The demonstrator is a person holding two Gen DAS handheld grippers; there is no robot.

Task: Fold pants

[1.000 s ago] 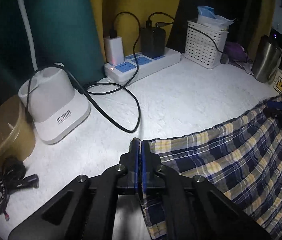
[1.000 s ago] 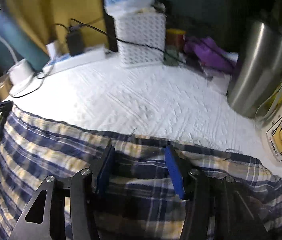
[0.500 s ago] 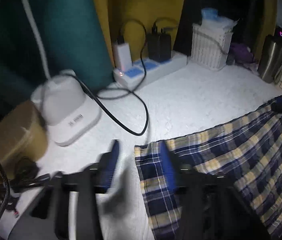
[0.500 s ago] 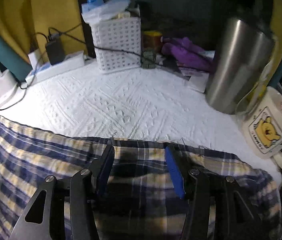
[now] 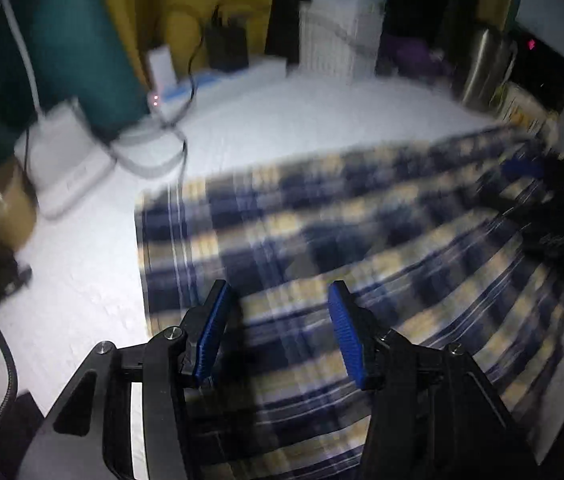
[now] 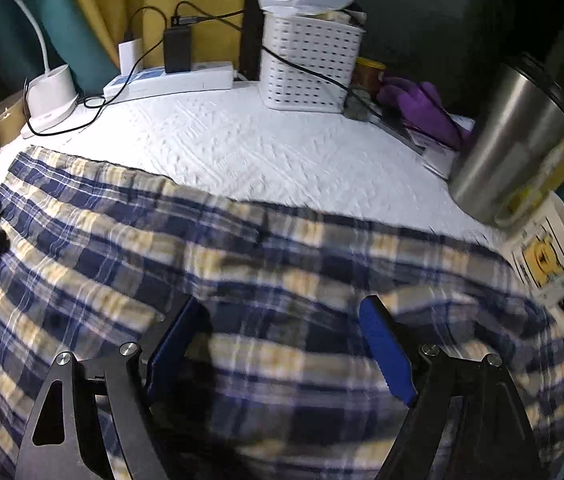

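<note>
2 grippers hang over the plaid pants [image 6: 242, 264], which lie spread flat on the white quilted cover [image 6: 250, 148]. 1 second ago the left gripper [image 5: 278, 336] was pinched shut on the pants' corner; its blue pads now stand apart with nothing clamped, only cloth lying below the gap, and it sits further in over the fabric. The right gripper [image 6: 282, 344] has just been opening, its jaws spread wider than before, cloth beneath them but not gripped.

Only the left view, badly blurred, shows the right gripper's blue tip at the far right edge of the pants. Only the right view gives a sharp back row: a steel tumbler [image 6: 509, 140], a bear-print mug [image 6: 549, 264] touching the pants' edge, purple cloth [image 6: 421, 108], a power strip [image 6: 174, 80] with 2 chargers plugged in, and a white lamp base [image 6: 50, 96].

1 white slotted basket [image 6: 305, 68] holds clear plastic packets with blue on top.
</note>
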